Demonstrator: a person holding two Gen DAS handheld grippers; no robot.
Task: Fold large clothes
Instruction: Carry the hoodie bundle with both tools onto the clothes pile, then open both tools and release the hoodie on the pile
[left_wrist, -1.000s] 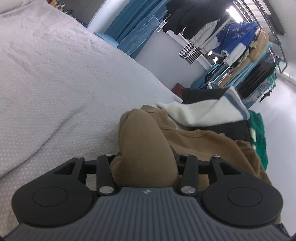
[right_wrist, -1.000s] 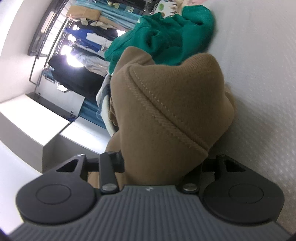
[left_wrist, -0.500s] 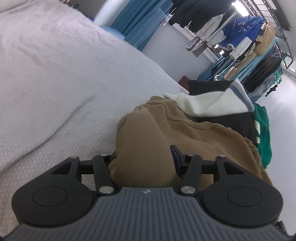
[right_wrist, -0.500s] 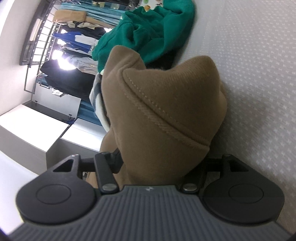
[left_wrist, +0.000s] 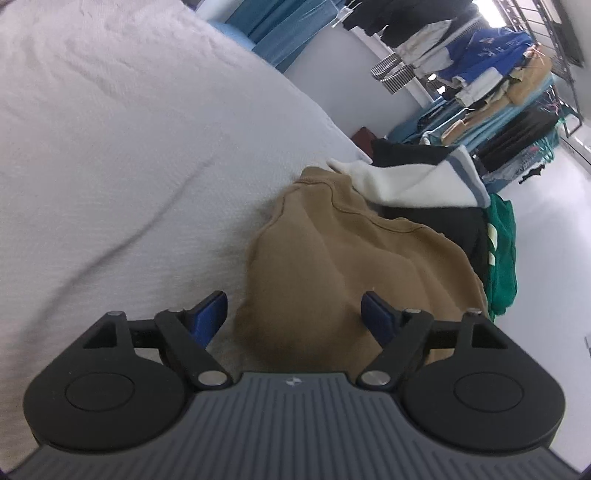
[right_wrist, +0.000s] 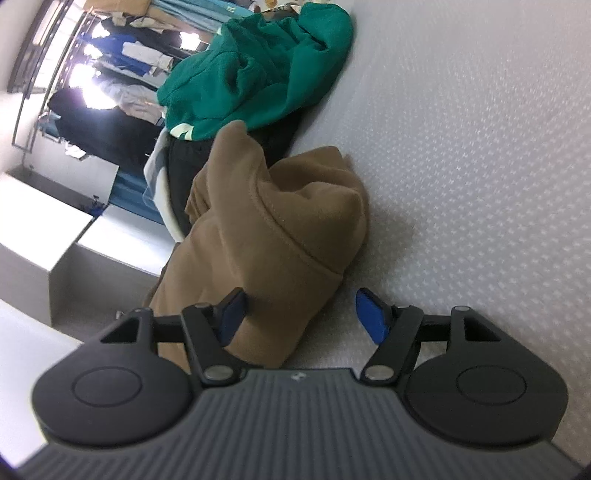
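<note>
Soft, matt brown fleece sweatshirt (left_wrist: 332, 266) lies on the bedspread (left_wrist: 129, 147), a white woven cloth with a fine dotted, slightly rough texture.

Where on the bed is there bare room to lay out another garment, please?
The white bedspread lies bare left of the brown sweatshirt, and again right of it in the right wrist view. Beyond it, the green garment and black-and-white clothes crowd the far edge.

No legible text anywhere.
</note>
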